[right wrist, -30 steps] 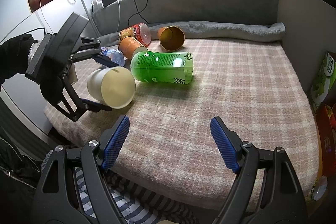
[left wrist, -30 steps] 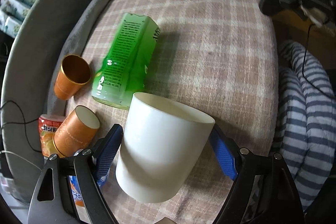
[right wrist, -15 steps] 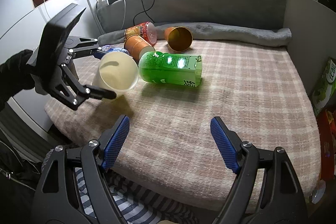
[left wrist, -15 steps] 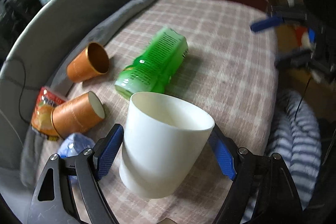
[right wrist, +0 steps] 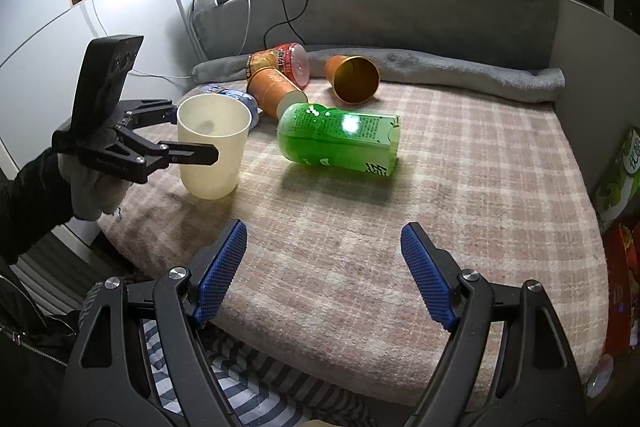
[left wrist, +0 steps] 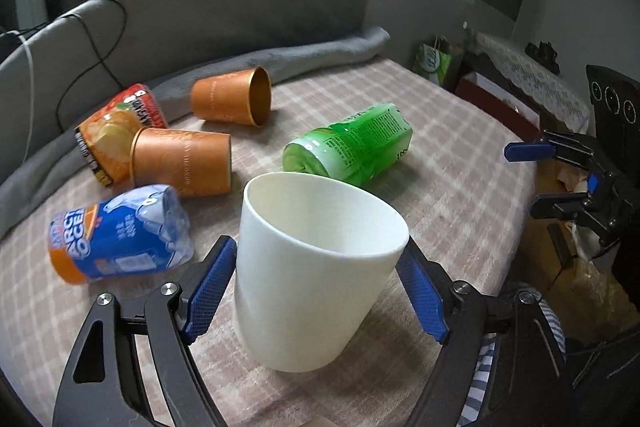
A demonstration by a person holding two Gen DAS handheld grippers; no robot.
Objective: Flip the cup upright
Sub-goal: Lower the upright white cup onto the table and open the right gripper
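Note:
A white plastic cup (left wrist: 312,267) stands nearly upright, mouth up, its base on or just above the checked blanket (left wrist: 460,155). My left gripper (left wrist: 316,287) is shut on the cup, one blue pad on each side. In the right wrist view the same cup (right wrist: 212,147) is at the left edge of the blanket, held by my left gripper (right wrist: 192,131). My right gripper (right wrist: 322,275) is open and empty, low over the blanket's near edge.
A green bottle (left wrist: 352,147) lies on its side behind the cup. Two orange cups (left wrist: 232,101) (left wrist: 182,167), a blue bottle (left wrist: 120,235) and a red packet (left wrist: 120,131) lie at the back left. A grey bolster (right wrist: 460,75) runs along the far side.
My left gripper has turned the white cup from lying on its side to nearly upright and brought it down to the blanket. The right gripper has stayed put.

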